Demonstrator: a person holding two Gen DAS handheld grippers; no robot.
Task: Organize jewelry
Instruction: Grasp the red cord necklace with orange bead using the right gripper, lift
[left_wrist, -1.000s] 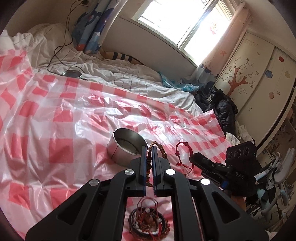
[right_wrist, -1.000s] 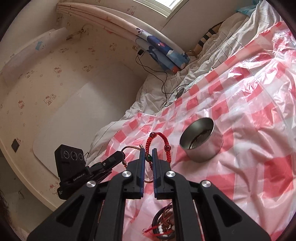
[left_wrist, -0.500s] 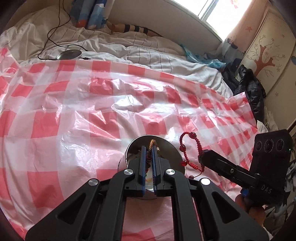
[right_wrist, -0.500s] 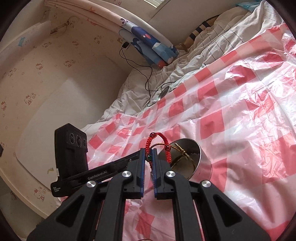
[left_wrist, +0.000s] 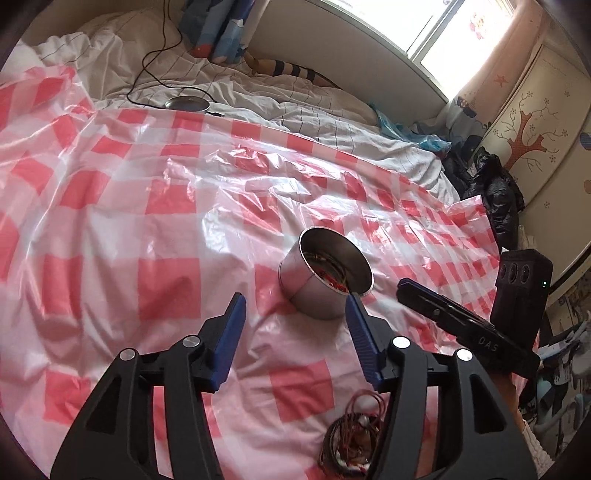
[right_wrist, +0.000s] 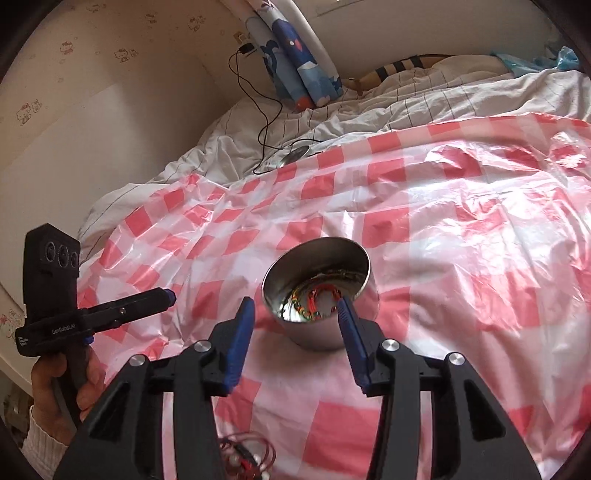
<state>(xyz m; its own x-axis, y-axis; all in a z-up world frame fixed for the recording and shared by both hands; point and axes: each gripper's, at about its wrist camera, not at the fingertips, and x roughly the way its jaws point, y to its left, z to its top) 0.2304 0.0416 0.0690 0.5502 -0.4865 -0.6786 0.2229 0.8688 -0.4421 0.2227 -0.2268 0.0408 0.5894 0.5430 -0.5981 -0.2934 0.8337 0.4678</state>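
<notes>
A round metal tin stands on the red-and-white checked plastic sheet; it also shows in the right wrist view. Bracelets lie inside it, red and beaded. My left gripper is open and empty, just short of the tin. My right gripper is open and empty, its tips at the tin's near rim. A pile of tangled bracelets lies on the sheet under the left gripper; it also shows in the right wrist view.
The sheet covers a bed with white bedding. A black cable and a round metal lid lie at the far side. Dark clothes and a cupboard stand at the right. A wall runs along the left.
Both grippers were shut on bracelets over the tin. Now both are open and drawn back, and the bracelets lie inside the tin.
</notes>
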